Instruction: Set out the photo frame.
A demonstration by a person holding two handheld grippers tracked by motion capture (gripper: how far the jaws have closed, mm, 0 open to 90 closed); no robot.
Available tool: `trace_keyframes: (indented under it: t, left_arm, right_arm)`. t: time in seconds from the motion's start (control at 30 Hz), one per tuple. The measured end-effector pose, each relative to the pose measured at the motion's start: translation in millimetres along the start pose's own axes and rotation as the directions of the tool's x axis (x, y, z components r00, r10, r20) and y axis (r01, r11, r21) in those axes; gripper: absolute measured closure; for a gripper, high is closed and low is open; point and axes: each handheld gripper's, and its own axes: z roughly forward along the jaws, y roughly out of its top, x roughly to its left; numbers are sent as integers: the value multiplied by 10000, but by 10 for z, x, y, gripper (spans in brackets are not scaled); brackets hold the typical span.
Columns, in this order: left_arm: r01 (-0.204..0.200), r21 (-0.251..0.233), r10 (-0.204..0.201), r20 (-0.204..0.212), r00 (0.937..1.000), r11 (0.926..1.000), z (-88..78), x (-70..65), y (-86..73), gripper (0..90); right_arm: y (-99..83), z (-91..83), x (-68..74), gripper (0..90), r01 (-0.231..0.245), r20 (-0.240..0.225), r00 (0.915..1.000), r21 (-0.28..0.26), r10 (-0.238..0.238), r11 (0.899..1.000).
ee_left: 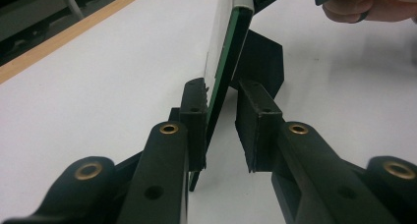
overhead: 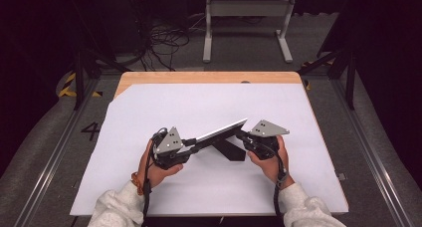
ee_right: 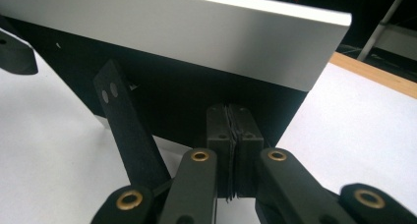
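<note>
Frame (overhead: 219, 132) tilted — long axis between both grippers.

White-faced frame (overhead: 219, 132) with green edge, black stand (overhead: 230, 148), black tongs (ee_left: 221, 130), white table cover (overhead: 199, 102)

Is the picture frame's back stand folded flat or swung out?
Swung out: the stand angles away from the frame back in the right gripper view, its black leg reaching the white sheet in the high view.

Matt white sheet (overhead: 149, 187) on wood table (overhead: 209, 77) — panel (ee_right: 196, 42) smooth, satiny (metal-looking).
</note>
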Motion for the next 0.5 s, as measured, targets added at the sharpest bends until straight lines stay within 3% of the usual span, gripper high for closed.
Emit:
trace_keyframes:
  t: [0.2, 0.5]
  left_arm:
    - [-135, 121, 135, 33, 9999, 9998, 23, -51, 20, 743]
    - [-390, 270, 385, 171, 9991, 9989, 97, -156, 54, 745]
  right_arm:
    - [42, 14, 54, 889, 211, 20, 9998, -231, -211, 9995]
    - [65, 29, 82, 884, 96, -226, 9997, -329, -104, 9994]
